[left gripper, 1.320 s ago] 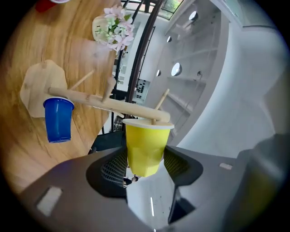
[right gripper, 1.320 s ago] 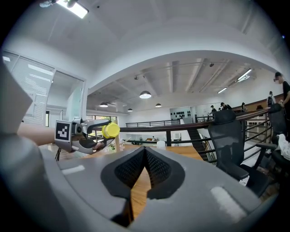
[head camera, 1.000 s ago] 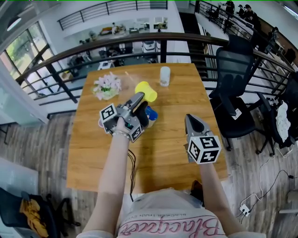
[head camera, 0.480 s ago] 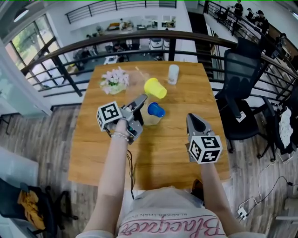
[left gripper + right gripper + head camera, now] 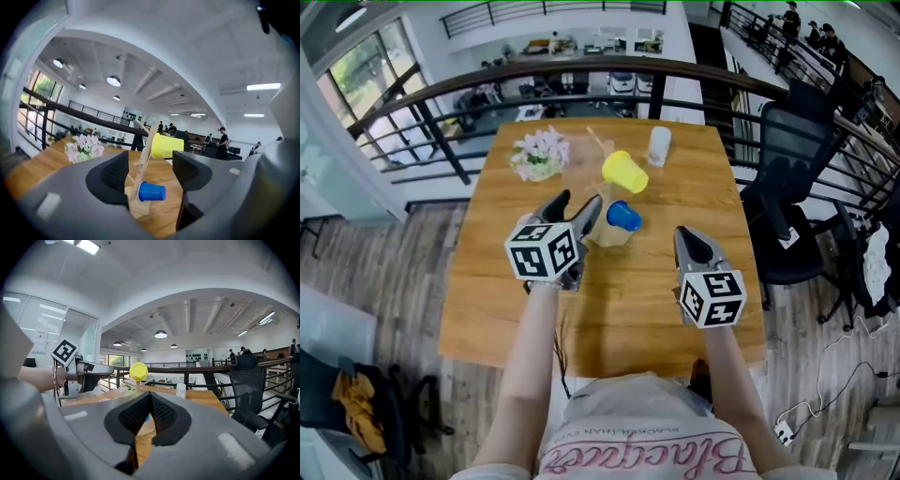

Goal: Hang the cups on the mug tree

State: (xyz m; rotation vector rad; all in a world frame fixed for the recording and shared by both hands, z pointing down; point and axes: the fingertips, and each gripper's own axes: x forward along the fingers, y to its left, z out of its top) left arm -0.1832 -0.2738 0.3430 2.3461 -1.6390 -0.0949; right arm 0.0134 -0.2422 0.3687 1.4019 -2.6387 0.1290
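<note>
On the mug tree (image 5: 612,236), low on its trunk, the blue cup (image 5: 624,217) now hangs from a peg by itself, where a second ago the left gripper (image 5: 579,202) was still pressed in beside it. That gripper has since rolled over so its marker cube faces up and has drawn back to the near left of the tree. Its fingers have just been opening and stand well apart with nothing gripped; only the tree and the blue cup show through the gap, farther off. Above the blue cup on the same tree, the yellow cup (image 5: 624,172) hangs on a higher peg, as it did before. To the near right of the tree the right gripper (image 5: 686,236) hovers over the table (image 5: 487,281) with its fingers together and empty. The blue cup looks safely hung and let go, so two cups are up. A pale translucent cup-like thing (image 5: 658,145) beyond the tree may be what remains.
</note>
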